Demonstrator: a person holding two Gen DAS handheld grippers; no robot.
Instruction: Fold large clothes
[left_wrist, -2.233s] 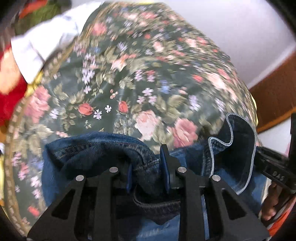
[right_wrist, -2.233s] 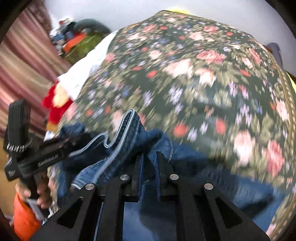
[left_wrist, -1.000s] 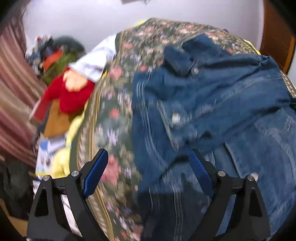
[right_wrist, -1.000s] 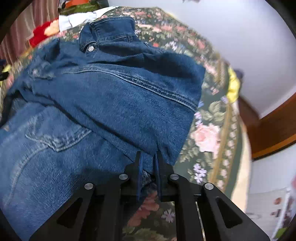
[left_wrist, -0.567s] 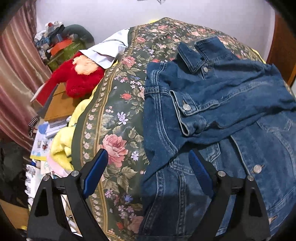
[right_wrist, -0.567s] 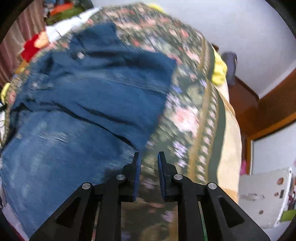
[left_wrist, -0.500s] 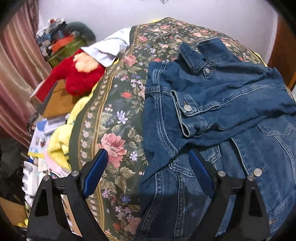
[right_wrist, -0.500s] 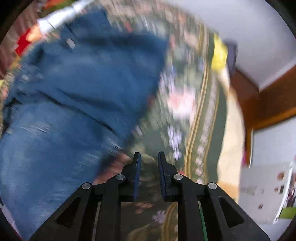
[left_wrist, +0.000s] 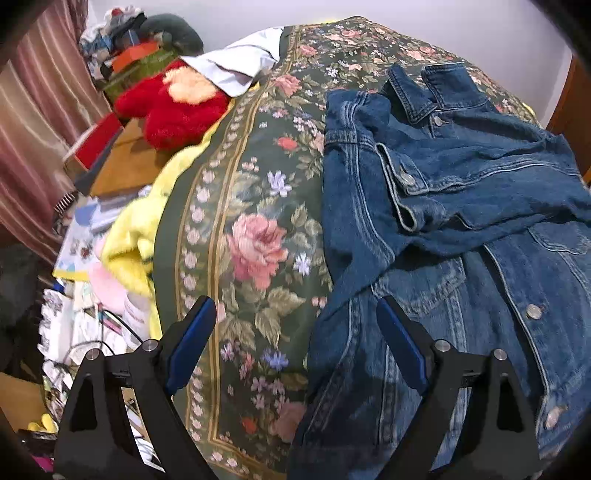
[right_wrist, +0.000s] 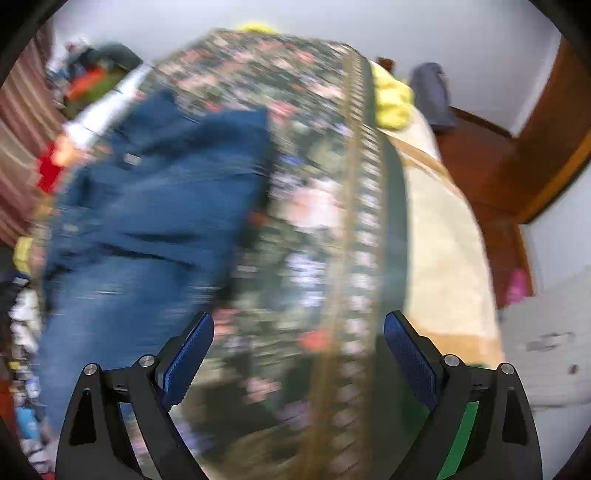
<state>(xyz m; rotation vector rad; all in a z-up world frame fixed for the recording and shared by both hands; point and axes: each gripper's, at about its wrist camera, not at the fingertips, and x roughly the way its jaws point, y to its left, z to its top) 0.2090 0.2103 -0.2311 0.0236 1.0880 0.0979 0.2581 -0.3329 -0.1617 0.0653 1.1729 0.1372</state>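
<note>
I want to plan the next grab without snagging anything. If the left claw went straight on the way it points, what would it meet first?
Most likely the floral bedspread, right beside the left edge of the denim jacket. The left claw is open and empty; its right finger sits over the denim, so that might brush first. Depth is unclear.

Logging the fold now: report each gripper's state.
Left gripper: open, holding nothing, above the denim jacket.
Right gripper: open, holding nothing.
</note>
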